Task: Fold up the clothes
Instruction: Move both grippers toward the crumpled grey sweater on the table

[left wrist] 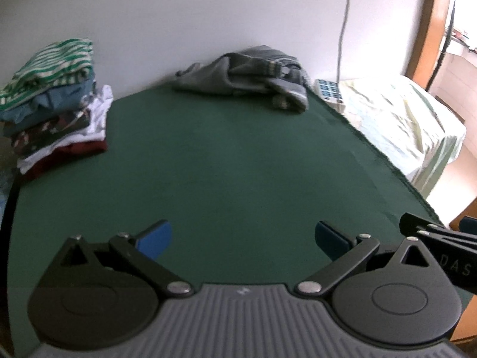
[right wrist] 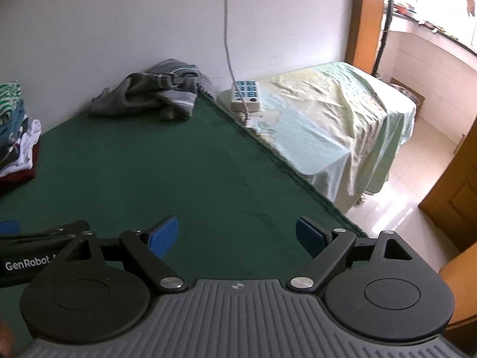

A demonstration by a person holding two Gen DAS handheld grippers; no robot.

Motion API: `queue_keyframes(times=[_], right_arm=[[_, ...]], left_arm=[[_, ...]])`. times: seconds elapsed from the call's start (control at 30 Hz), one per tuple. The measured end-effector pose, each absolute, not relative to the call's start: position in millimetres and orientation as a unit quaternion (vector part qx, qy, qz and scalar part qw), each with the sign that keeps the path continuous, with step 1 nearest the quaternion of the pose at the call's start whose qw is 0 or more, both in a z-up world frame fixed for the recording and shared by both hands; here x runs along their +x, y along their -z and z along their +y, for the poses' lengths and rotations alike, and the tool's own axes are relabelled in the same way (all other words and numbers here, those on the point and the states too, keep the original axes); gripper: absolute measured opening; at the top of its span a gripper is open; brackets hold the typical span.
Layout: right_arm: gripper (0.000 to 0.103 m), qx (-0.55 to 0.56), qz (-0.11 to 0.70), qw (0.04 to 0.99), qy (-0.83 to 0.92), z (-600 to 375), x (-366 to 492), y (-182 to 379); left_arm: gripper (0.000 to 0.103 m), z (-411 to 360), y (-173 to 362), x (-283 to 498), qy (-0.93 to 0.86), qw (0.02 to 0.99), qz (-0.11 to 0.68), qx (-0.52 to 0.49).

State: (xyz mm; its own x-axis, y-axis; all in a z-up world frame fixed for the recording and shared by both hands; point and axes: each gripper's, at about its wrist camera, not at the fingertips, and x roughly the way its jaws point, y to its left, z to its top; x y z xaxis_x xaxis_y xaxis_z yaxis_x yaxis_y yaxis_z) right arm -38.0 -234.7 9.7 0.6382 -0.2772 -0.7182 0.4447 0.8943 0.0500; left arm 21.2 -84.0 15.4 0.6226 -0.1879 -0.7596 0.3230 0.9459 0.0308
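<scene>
A crumpled grey garment with striped cuffs lies at the far edge of the green table cover, against the wall; the right wrist view shows the garment at the far left corner. A stack of folded clothes, topped by a green-and-white striped piece, stands at the left; its edge appears in the right wrist view. My left gripper is open over the near part of the cloth, empty. My right gripper is open too, holding nothing, beside the left one.
A power strip with a hanging cable sits on a lower surface draped in a pale green sheet to the right of the table. Beyond it are a wooden door frame and tiled floor.
</scene>
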Motion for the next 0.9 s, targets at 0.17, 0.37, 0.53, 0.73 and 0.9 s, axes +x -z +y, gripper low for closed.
queue_keyframes(times=[0.17,0.37,0.53,0.73,0.9], right_arm=[[0.088,0.108,0.376,0.901,0.187,-221.7,-28.9,-9.8],[0.088,0.097,0.378,0.903,0.178,-210.3,-22.9,-10.1],[0.088,0.093,0.382,0.902,0.179,-207.0,-17.1,-8.5],[0.088,0.090,0.387,0.899,0.185,-202.9,-9.0,-6.2],[0.088,0.083,0.385,0.900,0.188,-201.7,-5.6,-7.2]], left_arm=[[0.102,-69.5,-15.9,24.3,0.127,0.901,0.409,0.074],[0.102,-60.4,-15.3,30.3,0.117,0.903,0.408,0.068],[0.102,-60.0,-12.1,33.6,0.118,0.902,0.410,0.069],[0.102,-58.8,-10.5,39.2,0.121,0.901,0.411,0.070],[0.102,-59.6,-10.9,43.6,0.123,0.901,0.409,0.073]])
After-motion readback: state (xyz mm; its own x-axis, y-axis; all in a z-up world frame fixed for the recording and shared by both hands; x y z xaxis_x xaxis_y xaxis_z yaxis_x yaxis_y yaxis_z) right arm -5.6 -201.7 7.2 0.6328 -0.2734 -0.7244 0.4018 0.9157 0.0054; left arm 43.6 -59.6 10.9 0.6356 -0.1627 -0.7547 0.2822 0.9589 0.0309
